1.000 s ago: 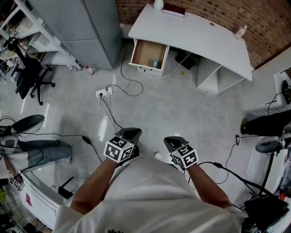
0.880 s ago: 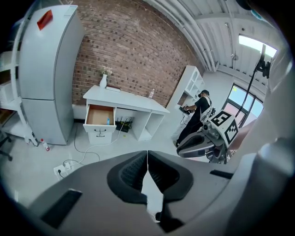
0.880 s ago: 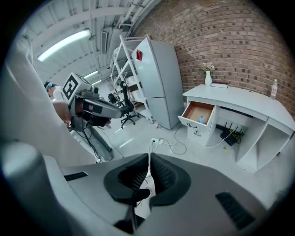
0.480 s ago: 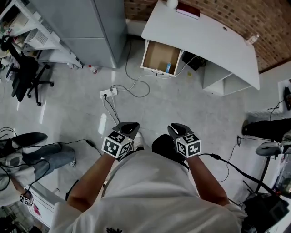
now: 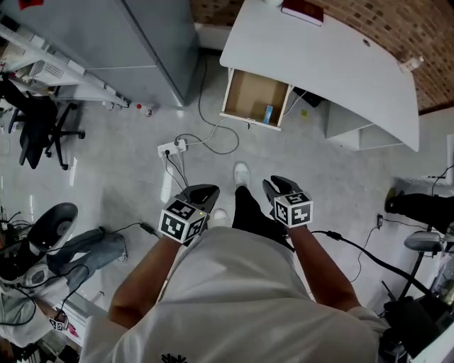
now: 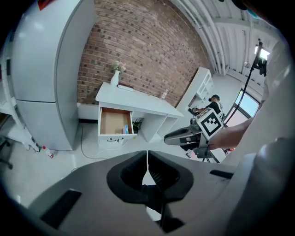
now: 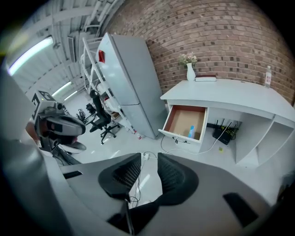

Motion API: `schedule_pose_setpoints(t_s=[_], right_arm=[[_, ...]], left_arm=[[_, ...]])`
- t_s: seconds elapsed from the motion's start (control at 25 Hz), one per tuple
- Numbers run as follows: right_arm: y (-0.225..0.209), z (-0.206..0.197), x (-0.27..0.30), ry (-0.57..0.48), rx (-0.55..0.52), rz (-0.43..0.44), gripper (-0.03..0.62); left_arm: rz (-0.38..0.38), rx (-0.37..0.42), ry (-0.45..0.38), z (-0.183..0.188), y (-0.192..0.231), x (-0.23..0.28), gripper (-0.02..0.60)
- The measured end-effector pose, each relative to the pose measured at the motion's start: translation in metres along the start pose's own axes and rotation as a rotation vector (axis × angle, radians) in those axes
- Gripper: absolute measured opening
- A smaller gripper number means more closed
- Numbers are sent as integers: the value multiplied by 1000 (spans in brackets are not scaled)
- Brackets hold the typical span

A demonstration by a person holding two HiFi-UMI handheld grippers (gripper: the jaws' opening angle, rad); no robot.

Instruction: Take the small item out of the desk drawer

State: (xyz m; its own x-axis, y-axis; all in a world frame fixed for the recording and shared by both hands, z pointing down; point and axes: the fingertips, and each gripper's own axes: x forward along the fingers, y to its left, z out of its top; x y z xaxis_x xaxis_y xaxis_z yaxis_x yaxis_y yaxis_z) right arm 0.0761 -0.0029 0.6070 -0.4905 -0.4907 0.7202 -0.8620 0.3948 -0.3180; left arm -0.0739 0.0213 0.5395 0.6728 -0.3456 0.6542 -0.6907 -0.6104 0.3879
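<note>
While we stand well back from the desk, our own body fills the bottom of the head view and hides our feet, apart from one shoe. On the left, the grey cabinet [image 5: 142,42] runs off the top edge, and its red sticker [image 7: 100,56] is too small to read. Our left gripper [image 5: 201,194] has its jaws pressed together with nothing in them. Ahead, the drawer [image 5: 241,88] hangs open under the white desk [image 5: 333,57]. The small blue item [image 5: 269,113] lies in the drawer's right-hand part, well apart from both grippers, and its label's just a blur. Our right gripper [image 5: 277,186] is opening its jaws, with only floor and a cable [image 7: 138,183] showing between them. The red book [image 5: 303,10] on the desk is partly cropped, so we can't read any title.
</note>
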Motion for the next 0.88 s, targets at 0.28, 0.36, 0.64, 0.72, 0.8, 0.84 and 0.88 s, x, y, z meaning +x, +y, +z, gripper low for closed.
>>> schedule_pose_setpoints(t_s=[0.28, 0.36, 0.64, 0.72, 0.8, 0.84, 0.88], right_arm=[[-112, 80, 86, 43, 93, -33, 185], [-143, 101, 111, 49, 113, -51, 199], [-217, 118, 191, 112, 161, -122, 213], [-232, 121, 209, 135, 171, -135, 222], [-245, 124, 227, 152, 191, -143, 230], [-250, 126, 236, 158, 198, -145, 234], [-256, 129, 245, 162, 204, -148, 242]], left_arm=[[13, -30, 36, 96, 48, 62, 25], [17, -32, 46, 117, 57, 80, 23], [46, -35, 91, 150, 82, 122, 23], [49, -46, 104, 156, 88, 130, 23], [46, -63, 120, 159, 94, 136, 23], [44, -72, 129, 160, 97, 138, 23], [41, -79, 135, 161, 99, 141, 23]])
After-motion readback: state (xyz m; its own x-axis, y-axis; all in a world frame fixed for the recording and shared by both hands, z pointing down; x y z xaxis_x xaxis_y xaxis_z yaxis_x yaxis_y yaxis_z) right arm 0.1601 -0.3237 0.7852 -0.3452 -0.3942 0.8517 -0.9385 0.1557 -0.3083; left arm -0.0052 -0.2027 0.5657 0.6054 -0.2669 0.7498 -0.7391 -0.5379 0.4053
